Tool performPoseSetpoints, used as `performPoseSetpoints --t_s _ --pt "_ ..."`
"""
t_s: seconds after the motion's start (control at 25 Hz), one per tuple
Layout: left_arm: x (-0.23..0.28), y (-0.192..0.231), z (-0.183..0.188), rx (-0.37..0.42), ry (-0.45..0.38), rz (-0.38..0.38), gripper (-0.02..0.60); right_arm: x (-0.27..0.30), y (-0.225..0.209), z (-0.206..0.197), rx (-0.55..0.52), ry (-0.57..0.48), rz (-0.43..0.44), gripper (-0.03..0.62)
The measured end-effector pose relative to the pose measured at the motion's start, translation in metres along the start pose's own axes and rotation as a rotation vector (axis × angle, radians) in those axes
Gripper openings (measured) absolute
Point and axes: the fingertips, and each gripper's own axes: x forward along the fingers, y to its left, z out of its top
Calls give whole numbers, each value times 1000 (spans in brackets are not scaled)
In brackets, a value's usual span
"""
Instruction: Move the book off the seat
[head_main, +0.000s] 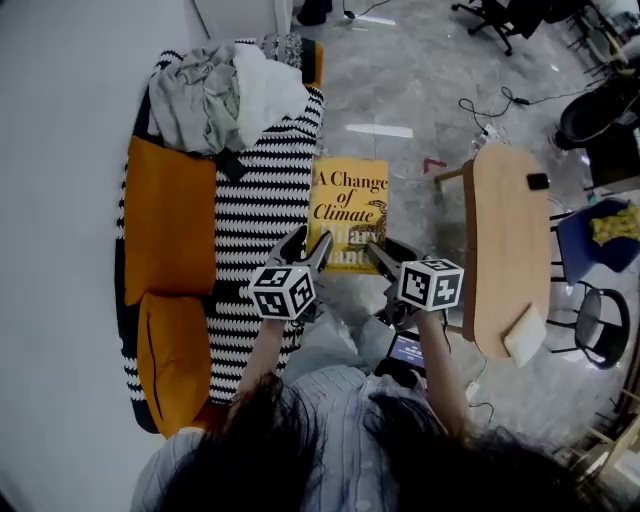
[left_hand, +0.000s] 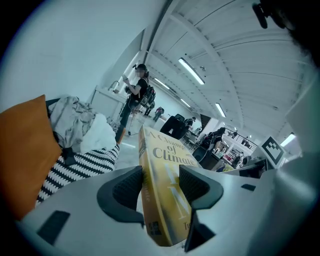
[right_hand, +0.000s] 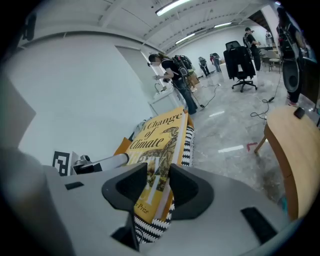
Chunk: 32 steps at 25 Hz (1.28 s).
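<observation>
A yellow book (head_main: 348, 205) titled "A Change of Climate" is held up between both grippers. In the head view it shows at the right edge of the striped sofa seat (head_main: 255, 215), mostly over the grey floor. My left gripper (head_main: 313, 249) is shut on the book's near left corner, at the spine. My right gripper (head_main: 377, 254) is shut on its near right edge. In the left gripper view the book (left_hand: 167, 165) stands on edge between the pads of that gripper (left_hand: 160, 186). The right gripper view has the book's cover (right_hand: 156, 137) running out from the right gripper (right_hand: 159, 184).
The sofa carries orange cushions (head_main: 170, 215) and a pile of clothes (head_main: 215, 90) at its far end. A wooden table (head_main: 505, 250) stands to the right with a small black object (head_main: 537, 181) on it. Chairs (head_main: 600, 320) and floor cables lie beyond. People stand far off.
</observation>
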Motion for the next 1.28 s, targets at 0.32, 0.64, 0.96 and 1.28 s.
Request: performPoseSetpoints --t_s 0.32,0.64,0.96,1.28 --pt "27 -85 -12 78 37 -51 242 -71 -52 5 39 -74 -22 150" --pt "50 -167 -38 115 50 -97 242 -144 -104 -1 62 -143 -43 150" --pt "72 -238 -77 142 78 -128 242 -206 -158 -18 61 -188 -64 150" --pt "103 -307 -108 197 130 -207 242 -264 -210 -30 98 -263 -128 149"
